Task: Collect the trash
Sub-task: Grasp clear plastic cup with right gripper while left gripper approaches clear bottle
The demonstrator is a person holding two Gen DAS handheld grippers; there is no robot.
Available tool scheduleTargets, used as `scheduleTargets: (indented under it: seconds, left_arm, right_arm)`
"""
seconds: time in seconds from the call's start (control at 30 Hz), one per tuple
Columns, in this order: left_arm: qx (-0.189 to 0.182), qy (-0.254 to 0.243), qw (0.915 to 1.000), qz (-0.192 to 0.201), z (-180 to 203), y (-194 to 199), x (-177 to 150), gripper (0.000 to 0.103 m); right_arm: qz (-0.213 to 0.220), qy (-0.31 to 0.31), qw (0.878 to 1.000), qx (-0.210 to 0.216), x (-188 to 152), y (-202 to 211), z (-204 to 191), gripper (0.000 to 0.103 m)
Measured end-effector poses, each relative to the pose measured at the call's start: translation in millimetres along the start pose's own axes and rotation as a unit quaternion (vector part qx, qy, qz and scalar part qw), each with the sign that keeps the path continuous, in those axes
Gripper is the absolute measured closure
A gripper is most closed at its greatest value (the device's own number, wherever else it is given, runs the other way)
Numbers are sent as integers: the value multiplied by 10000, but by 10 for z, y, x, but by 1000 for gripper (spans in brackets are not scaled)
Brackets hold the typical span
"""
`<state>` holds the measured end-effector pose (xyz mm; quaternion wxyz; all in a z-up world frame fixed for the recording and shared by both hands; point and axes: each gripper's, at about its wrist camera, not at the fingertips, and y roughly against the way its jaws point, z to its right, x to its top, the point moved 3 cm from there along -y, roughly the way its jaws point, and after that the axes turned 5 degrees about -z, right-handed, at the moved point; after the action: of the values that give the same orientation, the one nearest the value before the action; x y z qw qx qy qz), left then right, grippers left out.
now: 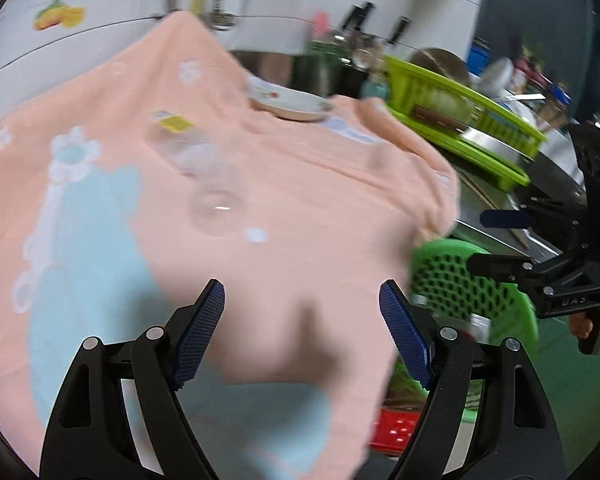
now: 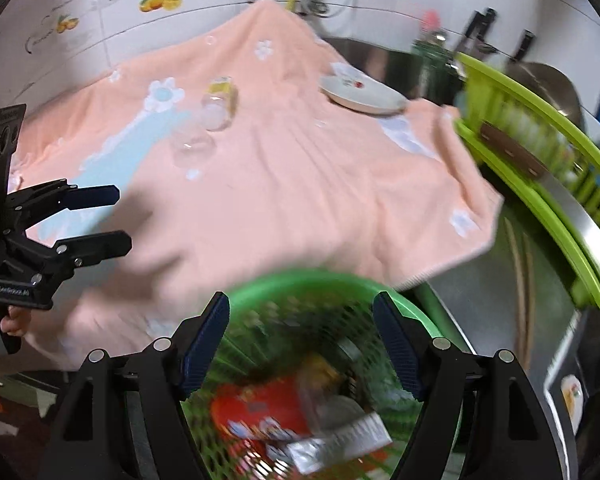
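A green mesh bin stands below the counter's edge and holds trash: a red wrapper and a silver wrapper. My right gripper hovers over the bin, open, with nothing between its fingers. The same gripper shows at the right of the left wrist view, above the bin. Over the peach towel, my left gripper is open and empty; it appears again at the left edge of the right wrist view as the left gripper. The picture is blurred by motion.
Two clear glasses lie on the towel, one with a yellow label. A white plate sits at the towel's far side. A lime dish rack with dishes stands to the right, and bottles stand behind it.
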<state>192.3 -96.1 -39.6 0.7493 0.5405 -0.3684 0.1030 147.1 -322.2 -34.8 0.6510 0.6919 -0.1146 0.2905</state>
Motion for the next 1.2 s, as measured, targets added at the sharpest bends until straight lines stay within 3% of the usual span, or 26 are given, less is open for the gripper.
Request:
scheduleTargets:
  seconds: [0.5, 0.87, 1.2]
  left_arm:
    - [673, 968, 9929, 178, -1202, 154, 279, 24]
    - [773, 1363, 9876, 111, -1611, -70, 580, 24]
    - [862, 1487, 9851, -17, -1732, -383, 997, 23]
  right_arm:
    - [107, 536, 9961, 693, 876, -629, -891, 31]
    - [130, 556, 9941, 917, 1414, -1195, -1171, 31]
    - [39, 477, 9942, 962, 1651, -1635, -1277, 34]
